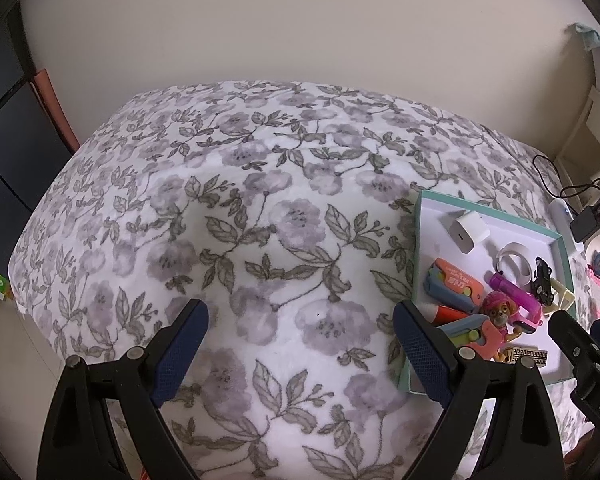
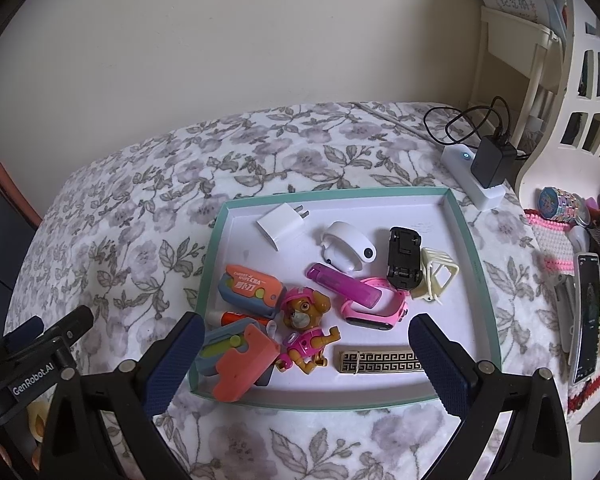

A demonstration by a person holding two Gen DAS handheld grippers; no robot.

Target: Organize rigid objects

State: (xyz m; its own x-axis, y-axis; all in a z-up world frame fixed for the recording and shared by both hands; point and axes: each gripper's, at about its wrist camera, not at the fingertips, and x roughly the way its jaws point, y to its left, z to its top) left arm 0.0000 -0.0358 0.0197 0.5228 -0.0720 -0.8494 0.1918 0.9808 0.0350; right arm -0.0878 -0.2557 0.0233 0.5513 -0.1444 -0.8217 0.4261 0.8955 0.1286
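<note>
**Both grippers hang open over a tray of small toys on a flowered bedspread**

In the right wrist view a shallow tray (image 2: 476,264) with a teal rim and white floor fills the middle of the frame, resting on a plush floral blanket (image 2: 140,208). Inside it lie hard little things: a white plug adapter (image 2: 280,226) at upper left, a rounded white gadget (image 2: 346,246), a black toy car (image 2: 404,262) tipped up against a cream plastic frame (image 2: 440,278), a translucent purple tube (image 2: 342,284) lying across a pink watch (image 2: 380,312), two orange-and-blue toy cases (image 2: 250,288), a pink-suited puppy figure (image 2: 306,328), and a flat patterned metal plate (image 2: 380,361) near the lower rim. The right gripper (image 2: 306,364) stands wide apart at the bottom of the frame, straddling the tray's near edge and clamping nothing. A white power strip (image 2: 470,178) with a black charger sits at upper right.

In the left wrist view the left gripper (image 1: 302,350) is also spread, over bare blanket, with the tray at right.
</note>
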